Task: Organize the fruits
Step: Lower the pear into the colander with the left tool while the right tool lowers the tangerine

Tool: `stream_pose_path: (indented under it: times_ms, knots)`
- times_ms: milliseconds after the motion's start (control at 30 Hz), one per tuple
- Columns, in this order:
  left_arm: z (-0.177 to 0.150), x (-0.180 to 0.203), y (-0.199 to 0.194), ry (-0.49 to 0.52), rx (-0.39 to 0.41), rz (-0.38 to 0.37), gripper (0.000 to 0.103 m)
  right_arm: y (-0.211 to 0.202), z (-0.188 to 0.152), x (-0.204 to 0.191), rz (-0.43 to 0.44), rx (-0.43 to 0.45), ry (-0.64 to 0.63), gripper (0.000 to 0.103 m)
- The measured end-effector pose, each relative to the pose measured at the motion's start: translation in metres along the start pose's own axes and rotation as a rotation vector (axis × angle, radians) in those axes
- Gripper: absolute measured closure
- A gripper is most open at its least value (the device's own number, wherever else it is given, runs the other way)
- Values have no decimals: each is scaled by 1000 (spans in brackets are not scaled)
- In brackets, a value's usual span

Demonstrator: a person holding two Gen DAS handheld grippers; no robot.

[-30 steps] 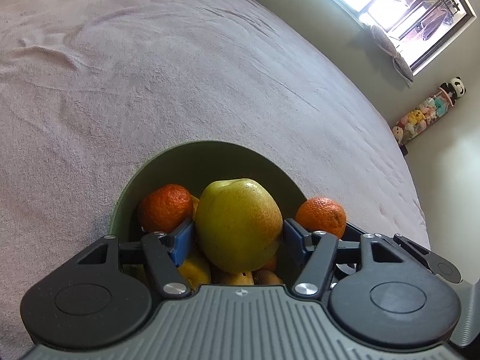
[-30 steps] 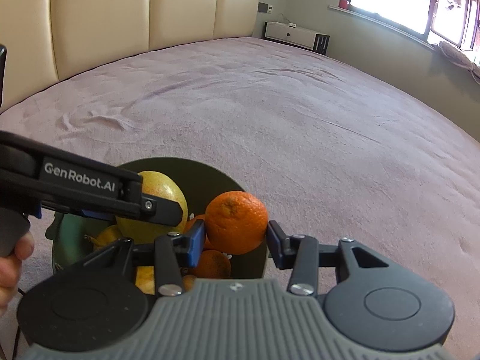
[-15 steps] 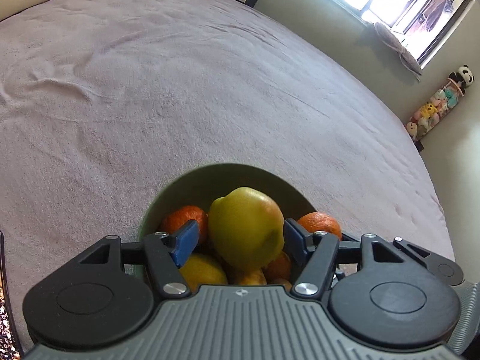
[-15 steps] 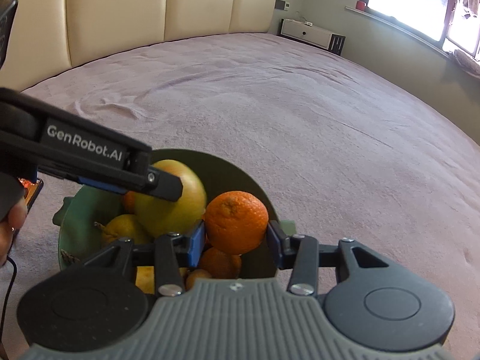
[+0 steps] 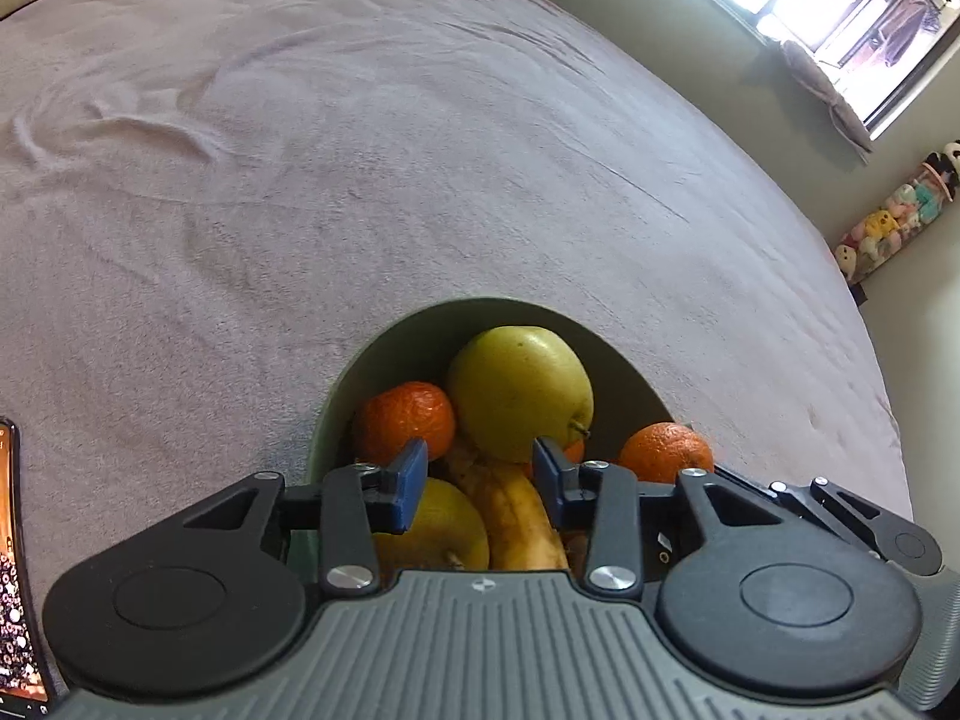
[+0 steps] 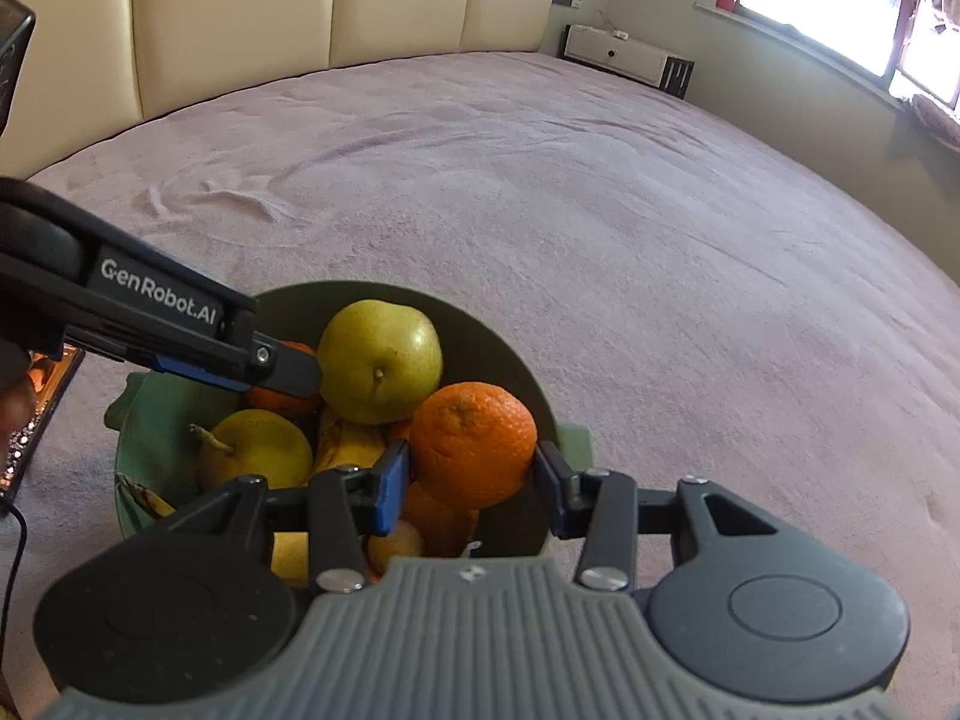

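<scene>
Right claw (image 6: 471, 474) pinching round orange mandarin (image 6: 473, 444) above near-right rim of dark green round bowl (image 6: 510, 348) on mauve bed. Left claw (image 5: 480, 471) spread, holding nothing, just behind yellow-green pear (image 5: 521, 391) resting atop fruit pile in bowl.

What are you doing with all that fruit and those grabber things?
A person is sorting fruit with a grabber in each hand. The right gripper is clamped on an orange just above the green bowl on the bed. The left gripper is open and empty; the green pear sits in the bowl on top of the other fruit, beyond its fingertips.
</scene>
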State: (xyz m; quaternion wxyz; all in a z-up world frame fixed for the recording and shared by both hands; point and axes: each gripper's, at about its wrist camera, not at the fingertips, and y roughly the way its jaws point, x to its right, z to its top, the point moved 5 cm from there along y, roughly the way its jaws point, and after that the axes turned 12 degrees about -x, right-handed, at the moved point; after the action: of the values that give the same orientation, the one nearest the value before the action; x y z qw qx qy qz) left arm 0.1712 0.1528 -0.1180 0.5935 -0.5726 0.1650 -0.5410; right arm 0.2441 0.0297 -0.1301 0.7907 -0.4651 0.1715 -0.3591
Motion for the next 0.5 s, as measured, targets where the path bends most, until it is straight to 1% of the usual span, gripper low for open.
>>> stream_pose_path:
  times_ms: [133, 200, 367, 433, 500]
  knots:
    - [1, -4, -1, -18, -3, 15, 58, 8, 5, -7, 79, -26, 12, 61]
    - [1, -6, 1, -20, -12, 22, 58, 13, 8, -10, 106, -44, 16, 61]
    - [0, -7, 2, -23, -18, 20, 58, 22, 10, -9, 115, -96, 46, 61]
    - [-1, -5, 1, -20, -21, 21, 58, 26, 10, -6, 98, -120, 59, 61]
    - [-1, -6, 2, -20, -23, 21, 58, 29, 9, -6, 104, -133, 73, 61]
